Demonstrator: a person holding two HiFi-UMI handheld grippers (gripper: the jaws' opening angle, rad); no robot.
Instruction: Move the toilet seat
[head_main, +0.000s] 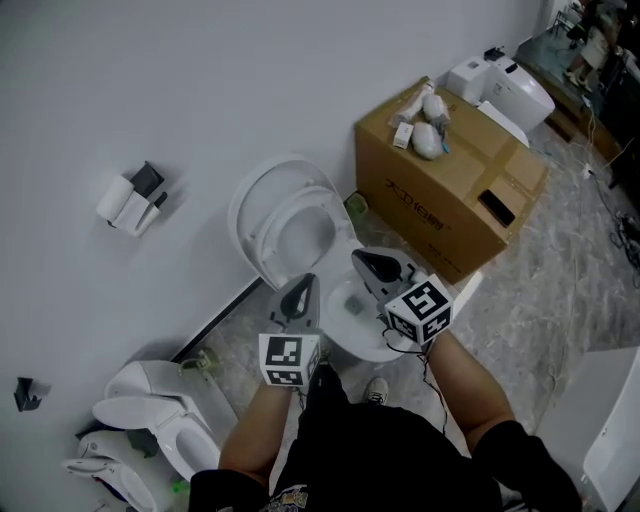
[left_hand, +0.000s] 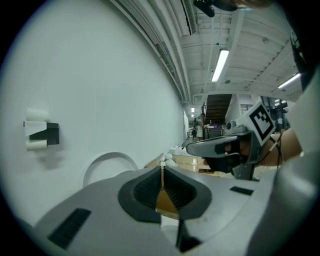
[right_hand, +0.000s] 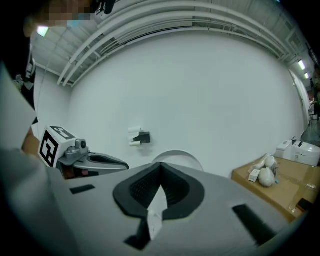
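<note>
Around us, white wall (head_main: 200, 80) at upper left, marbled grey floor (head_main: 575, 275) at right, cardboard box (head_main: 450, 190) upper right.

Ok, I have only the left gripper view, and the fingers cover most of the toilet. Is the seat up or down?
Observer: Up. In the head view the seat leans back against the wall.
Operator: And where are the two grippers?
Observer: The left gripper and the right gripper both hang over the open bowl.
Operator: Is the right one holding something?
Observer: No. The right gripper view shows its fingers together with nothing between them.
</note>
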